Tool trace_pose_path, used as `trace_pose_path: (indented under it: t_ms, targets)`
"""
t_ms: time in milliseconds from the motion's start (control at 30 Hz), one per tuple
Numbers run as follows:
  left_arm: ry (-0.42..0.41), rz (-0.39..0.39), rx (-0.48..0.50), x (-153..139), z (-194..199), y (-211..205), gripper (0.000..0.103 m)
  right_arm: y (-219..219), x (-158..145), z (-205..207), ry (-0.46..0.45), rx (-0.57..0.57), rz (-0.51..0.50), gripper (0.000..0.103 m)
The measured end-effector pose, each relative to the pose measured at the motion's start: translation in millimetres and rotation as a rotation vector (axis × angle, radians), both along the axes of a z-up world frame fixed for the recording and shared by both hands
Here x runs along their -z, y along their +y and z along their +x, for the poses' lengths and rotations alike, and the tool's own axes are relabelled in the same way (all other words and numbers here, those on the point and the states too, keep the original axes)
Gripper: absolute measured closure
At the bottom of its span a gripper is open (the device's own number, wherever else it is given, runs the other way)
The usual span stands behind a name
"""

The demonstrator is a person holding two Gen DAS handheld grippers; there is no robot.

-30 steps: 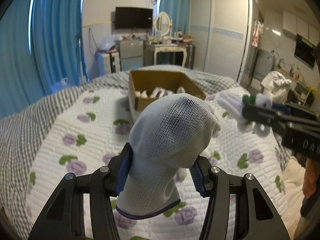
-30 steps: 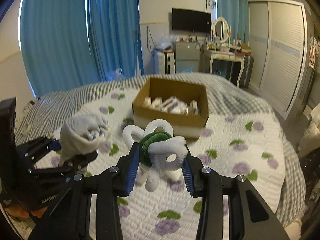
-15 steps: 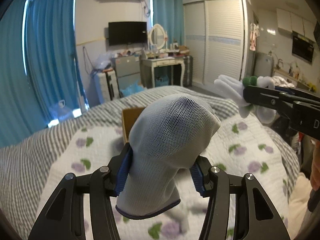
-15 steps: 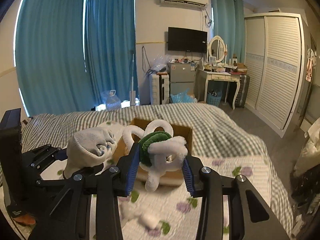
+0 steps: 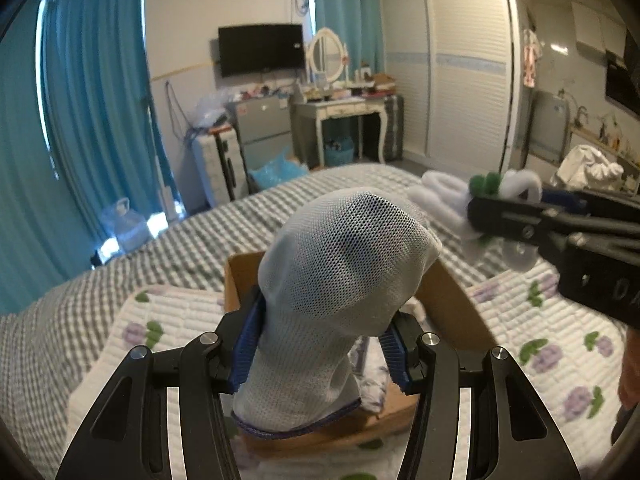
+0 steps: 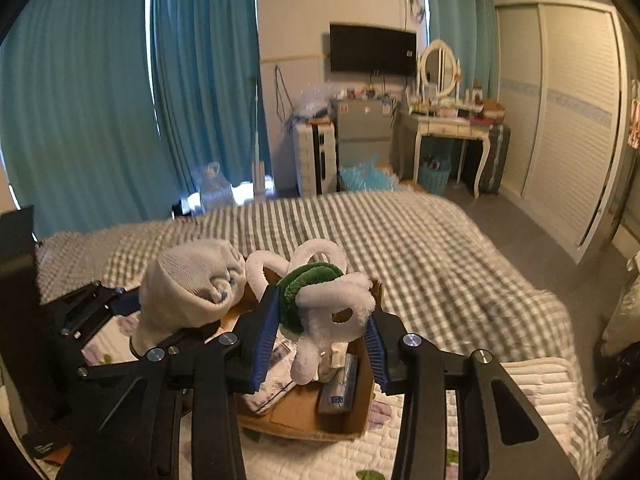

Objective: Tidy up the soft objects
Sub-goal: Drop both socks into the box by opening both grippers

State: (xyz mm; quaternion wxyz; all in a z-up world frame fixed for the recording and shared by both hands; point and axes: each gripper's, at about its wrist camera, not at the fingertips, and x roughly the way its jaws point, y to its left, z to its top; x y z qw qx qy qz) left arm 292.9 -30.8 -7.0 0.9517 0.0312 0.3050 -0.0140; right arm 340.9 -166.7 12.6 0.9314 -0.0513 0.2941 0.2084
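Observation:
My left gripper (image 5: 322, 346) is shut on a rolled white mesh sock (image 5: 340, 276) and holds it above the open cardboard box (image 5: 452, 300). The sock also shows in the right wrist view (image 6: 192, 284). My right gripper (image 6: 320, 338) is shut on a white and green fuzzy toy (image 6: 324, 296) above the same box (image 6: 360, 412), which holds several soft items. The toy shows at the right of the left wrist view (image 5: 484, 188). The two grippers hang side by side over the box.
The box sits on a bed with a flowered quilt (image 5: 556, 344) and a grey checked blanket (image 6: 420, 240). Beyond the bed stand blue curtains (image 6: 100, 100), a dressing table (image 6: 448, 128) and a white wardrobe (image 5: 460, 68).
Both grippers have moved forward and now hang over the box, each still holding its item. The views tilted up, then back down onto the box.

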Motion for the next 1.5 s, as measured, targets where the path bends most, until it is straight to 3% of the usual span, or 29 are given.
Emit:
trace_pose_path:
  t_ms: [233, 367, 533, 600, 667, 833, 967, 1067, 1200, 1233, 1267, 1333, 1500]
  targets:
    - [0.056, 0.023, -0.005, 32.5, 22.6, 0.8, 0.05, 4.7, 61.0, 49.9, 0.124, 0.022, -0.002, 0.063]
    - [0.041, 0.001, -0.003, 39.3, 26.1, 2.4, 0.05, 5.9, 73.4, 60.4, 0.136, 0.021, -0.015, 0.063]
    - [0.06, 0.042, -0.011, 37.2, 26.5, -3.7, 0.045, 2.2, 66.6, 59.8, 0.113, 0.02, 0.016, 0.06]
    - [0.06, 0.045, -0.035, 32.8, 24.3, -3.1, 0.036, 0.0, 57.1, 53.8, 0.1, 0.023, 0.037, 0.053]
    - [0.038, 0.047, -0.05, 23.7, 18.3, -3.3, 0.035, -1.6, 46.3, 44.7, 0.088, 0.031, 0.071, 0.041]
    - [-0.018, 0.076, -0.067, -17.9, -6.8, -7.0, 0.035, -16.4, -1.3, 4.8, 0.024, 0.052, 0.106, 0.039]
    - [-0.119, 0.069, -0.054, -69.6, -50.3, -9.1, 0.035, -25.2, -57.3, -44.4, -0.06, 0.055, 0.096, 0.037]
    - [-0.228, 0.081, -0.042, -110.5, -97.1, -10.3, 0.035, -32.2, -96.1, -85.3, -0.127, 0.05, 0.091, 0.03]
    - [-0.288, 0.079, -0.033, -143.3, -147.7, -8.9, 0.033, -43.4, -134.5, -145.6, -0.199, 0.024, 0.071, 0.02]
    - [-0.301, 0.075, -0.04, -148.4, -157.4, -6.4, 0.021, -46.1, -141.6, -161.8, -0.221, 0.017, 0.065, 0.018]
    - [-0.325, 0.072, -0.063, -153.6, -170.3, -4.7, 0.017, -47.8, -146.6, -173.9, -0.238, 0.009, 0.061, 0.017]
    - [-0.392, 0.062, -0.096, -160.9, -199.6, 0.5, 0.016, -52.6, -153.9, -203.4, -0.284, -0.002, 0.062, 0.011]
    - [-0.403, 0.023, -0.127, -151.1, -234.1, 7.9, 0.016, -61.3, -144.2, -247.2, -0.284, -0.041, 0.077, 0.007]
